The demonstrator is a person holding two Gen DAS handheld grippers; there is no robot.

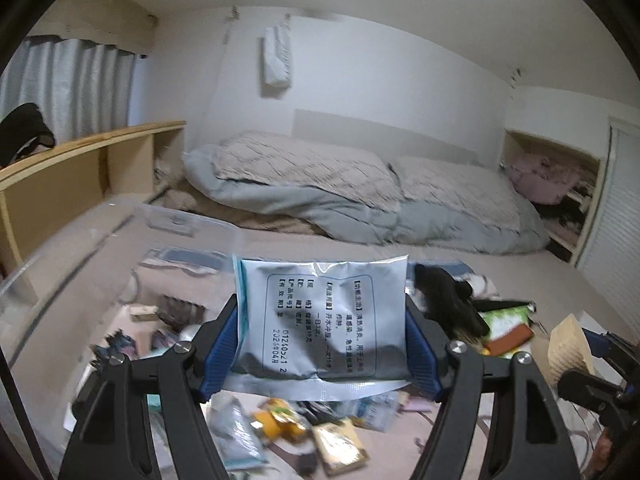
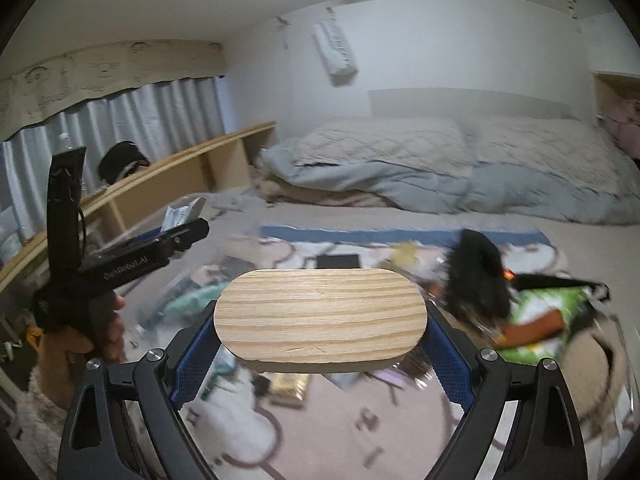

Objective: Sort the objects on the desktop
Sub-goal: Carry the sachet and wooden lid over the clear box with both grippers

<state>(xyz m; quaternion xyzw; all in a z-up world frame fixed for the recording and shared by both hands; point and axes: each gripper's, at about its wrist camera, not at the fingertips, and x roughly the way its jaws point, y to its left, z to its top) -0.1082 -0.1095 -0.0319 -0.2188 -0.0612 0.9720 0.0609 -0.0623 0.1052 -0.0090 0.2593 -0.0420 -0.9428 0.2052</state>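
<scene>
Gripping a foil sachet (image 1: 322, 320) at frame centre, the left gripper (image 1: 322, 344) is closed on its side edges; light, limp, slippery, likely to buckle. The right gripper (image 2: 320, 344) clamps a wooden block (image 2: 320, 318) centrally: stiff, heavier, secure across its ends.

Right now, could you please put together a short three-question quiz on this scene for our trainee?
1. True or false: the left gripper holds a silver printed sachet.
2. What does the right gripper clamp? A) a wooden oval block B) a glass C) a spoon
3. Fill in: a clear plastic ____ stands beyond the left gripper.

Key: 1 true; 2 A; 3 bin.
</scene>
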